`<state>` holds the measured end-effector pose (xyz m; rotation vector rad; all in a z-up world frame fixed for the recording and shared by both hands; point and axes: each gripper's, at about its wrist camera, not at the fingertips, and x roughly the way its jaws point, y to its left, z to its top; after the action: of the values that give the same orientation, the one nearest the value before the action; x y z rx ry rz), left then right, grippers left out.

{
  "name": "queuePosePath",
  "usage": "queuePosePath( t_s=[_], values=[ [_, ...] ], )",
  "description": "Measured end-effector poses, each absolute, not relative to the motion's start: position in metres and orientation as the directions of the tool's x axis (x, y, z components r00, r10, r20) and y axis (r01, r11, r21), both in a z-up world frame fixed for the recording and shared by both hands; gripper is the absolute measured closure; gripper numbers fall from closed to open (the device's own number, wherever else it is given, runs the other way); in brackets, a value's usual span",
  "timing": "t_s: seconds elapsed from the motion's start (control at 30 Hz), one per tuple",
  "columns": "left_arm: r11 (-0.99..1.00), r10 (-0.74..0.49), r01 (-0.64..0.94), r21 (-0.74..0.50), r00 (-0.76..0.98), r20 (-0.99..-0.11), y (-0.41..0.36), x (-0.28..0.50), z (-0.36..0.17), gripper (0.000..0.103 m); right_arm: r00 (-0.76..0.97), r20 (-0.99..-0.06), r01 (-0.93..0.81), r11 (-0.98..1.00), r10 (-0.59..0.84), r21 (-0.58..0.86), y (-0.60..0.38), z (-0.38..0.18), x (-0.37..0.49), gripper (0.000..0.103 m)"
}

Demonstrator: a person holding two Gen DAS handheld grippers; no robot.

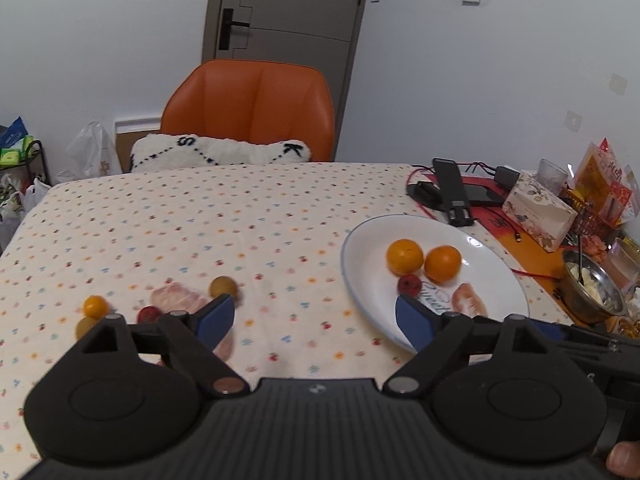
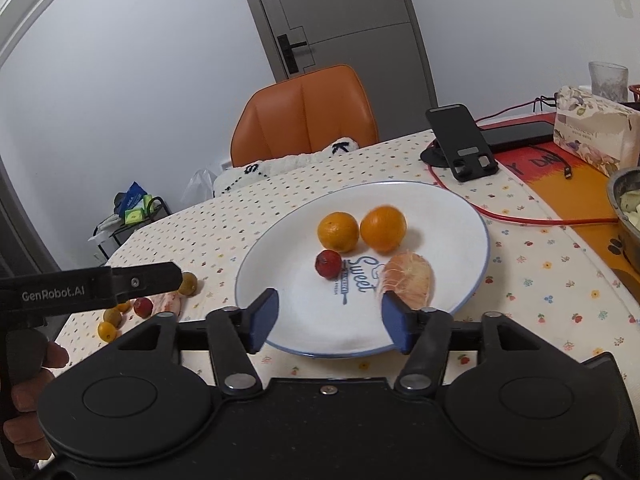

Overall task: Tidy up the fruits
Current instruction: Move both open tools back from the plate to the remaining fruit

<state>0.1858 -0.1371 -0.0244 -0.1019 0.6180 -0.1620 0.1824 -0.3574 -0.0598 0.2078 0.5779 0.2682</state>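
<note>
Table [image 1: 200, 216], spotted cloth, fills most of both my views. Orange chair [image 1: 252, 108] is pushed in at the far edge.

White plate [image 2: 440, 216], blue rim, sits right of centre. On it I count two oranges [image 2: 338, 231] touching side by side, a peeled pinkish citrus piece [image 2: 412, 278] near the front edge, and one small red fruit [image 2: 328, 264] just in front of the oranges.

Left gripper [image 1: 316, 318]: jaws spread wide, nothing between them, hovering over bare cloth between the plate and the loose fruit. Right gripper [image 2: 328, 322]: also wide and empty, poised over the plate's near rim, its right finger just beside the peeled piece.

Loose on the cloth, well left of the plate: a second peeled piece [image 1: 180, 298], a yellow-green fruit [image 1: 223, 287], a small orange one [image 1: 95, 306], a red one [image 1: 149, 314], all clustered.
</note>
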Motion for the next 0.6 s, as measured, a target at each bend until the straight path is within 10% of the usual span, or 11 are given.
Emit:
queuePosePath(
  t_s=[0.6],
  values=[
    [0.991,-0.107,0.035,-0.133,0.806,-0.583,-0.077,0.164,-0.028,0.007,0.799,-0.513,-0.237,0.948,0.314,0.211,-0.317,-0.054,0.179,0.009]
  ],
)
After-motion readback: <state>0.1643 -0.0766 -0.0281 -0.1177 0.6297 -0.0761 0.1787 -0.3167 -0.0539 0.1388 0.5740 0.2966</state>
